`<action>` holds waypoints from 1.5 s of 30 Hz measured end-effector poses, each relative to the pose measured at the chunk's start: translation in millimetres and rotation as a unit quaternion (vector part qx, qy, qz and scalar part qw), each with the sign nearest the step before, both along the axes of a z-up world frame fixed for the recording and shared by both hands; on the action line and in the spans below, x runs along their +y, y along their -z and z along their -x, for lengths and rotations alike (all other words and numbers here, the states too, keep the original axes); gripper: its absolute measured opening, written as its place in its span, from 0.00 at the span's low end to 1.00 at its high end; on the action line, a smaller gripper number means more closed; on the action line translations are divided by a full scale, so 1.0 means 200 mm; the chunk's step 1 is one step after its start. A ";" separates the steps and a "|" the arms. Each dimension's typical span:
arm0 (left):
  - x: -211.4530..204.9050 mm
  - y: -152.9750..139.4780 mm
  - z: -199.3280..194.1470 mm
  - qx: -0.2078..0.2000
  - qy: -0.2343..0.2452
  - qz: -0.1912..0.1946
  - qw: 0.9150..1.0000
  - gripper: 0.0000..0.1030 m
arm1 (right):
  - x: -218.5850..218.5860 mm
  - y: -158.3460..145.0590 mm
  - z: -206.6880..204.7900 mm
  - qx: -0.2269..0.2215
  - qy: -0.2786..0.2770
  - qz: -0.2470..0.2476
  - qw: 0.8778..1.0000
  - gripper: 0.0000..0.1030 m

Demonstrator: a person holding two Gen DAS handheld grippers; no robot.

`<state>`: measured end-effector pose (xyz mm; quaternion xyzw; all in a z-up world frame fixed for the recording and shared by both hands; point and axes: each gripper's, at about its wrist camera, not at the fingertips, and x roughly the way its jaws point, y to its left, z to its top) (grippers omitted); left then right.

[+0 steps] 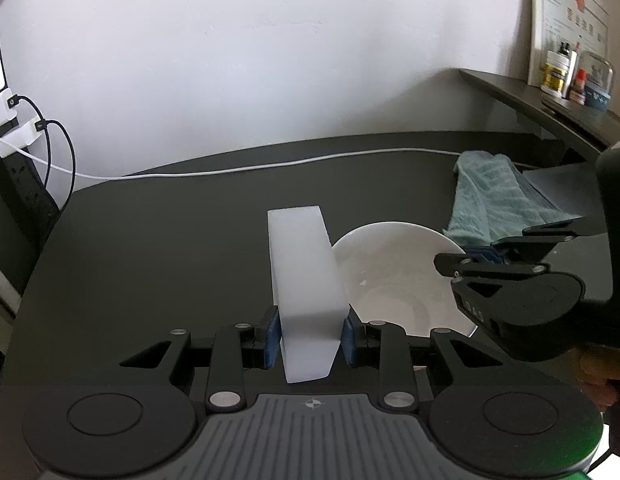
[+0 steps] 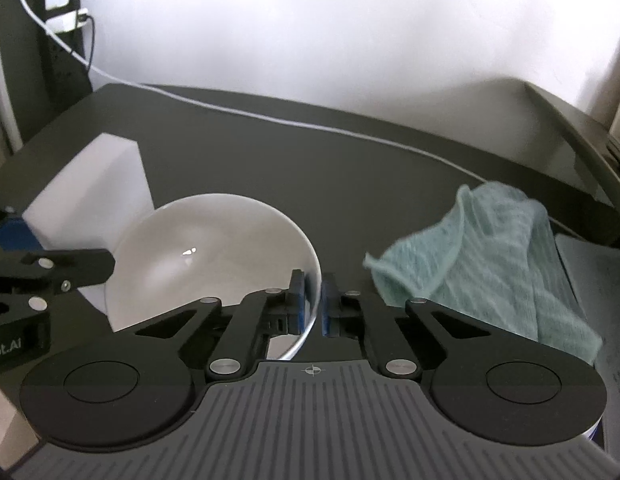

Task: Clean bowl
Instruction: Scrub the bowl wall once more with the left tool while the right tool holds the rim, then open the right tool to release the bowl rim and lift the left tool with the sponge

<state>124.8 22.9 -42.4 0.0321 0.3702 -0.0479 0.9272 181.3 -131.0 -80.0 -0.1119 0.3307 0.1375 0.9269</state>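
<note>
A white bowl [image 1: 394,276] [image 2: 214,252] rests on the dark table. My right gripper [image 2: 313,304] is shut on the bowl's right rim, one blue pad inside and one outside; the left wrist view shows this gripper [image 1: 480,258] at the bowl's right edge. My left gripper [image 1: 310,338] is shut on a white sponge block [image 1: 306,288], held upright on edge just left of the bowl and overlapping its left rim. In the right wrist view the sponge block [image 2: 90,204] stands behind the bowl's left side, with the left gripper's fingers [image 2: 58,268] in front.
A teal cloth [image 1: 494,204] [image 2: 482,256] lies crumpled right of the bowl. A white cable [image 1: 270,166] [image 2: 310,126] runs across the back of the table [image 1: 158,248]. Chargers hang at the far left [image 1: 14,124]. A raised shelf with small bottles [image 1: 566,76] stands at the right.
</note>
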 end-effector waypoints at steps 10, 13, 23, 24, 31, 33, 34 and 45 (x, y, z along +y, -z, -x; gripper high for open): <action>0.05 0.00 -0.04 0.004 -0.012 0.026 1.000 0.30 | 0.00 -0.02 0.00 -0.004 -0.004 -0.009 1.000 0.29; 0.06 0.00 -0.04 0.002 -0.018 0.030 0.999 0.34 | -0.02 -0.05 0.05 -0.017 0.003 -0.009 1.000 0.48; 0.09 -0.06 0.04 -0.011 -0.043 0.025 0.999 0.71 | -0.16 -0.20 0.32 -0.038 0.026 -0.051 0.998 0.73; 0.08 -0.07 0.06 -0.013 -0.042 0.027 0.999 0.77 | -0.18 -0.22 0.34 -0.038 0.028 -0.059 0.997 0.78; 0.03 -0.21 0.26 -0.035 -0.037 0.033 0.998 0.96 | -0.25 -0.33 0.54 -0.039 0.041 -0.082 0.995 1.00; 0.01 -0.24 0.32 -0.038 -0.042 0.033 0.998 0.98 | -0.25 -0.35 0.60 -0.037 0.042 -0.083 0.995 1.00; 0.00 -0.25 0.36 -0.041 -0.047 0.030 0.998 0.98 | -0.26 -0.35 0.63 -0.035 0.043 -0.082 0.995 1.00; -0.06 -0.23 0.62 -0.032 -0.049 0.028 0.998 0.98 | -0.34 -0.33 0.91 -0.007 0.055 -0.070 0.996 1.00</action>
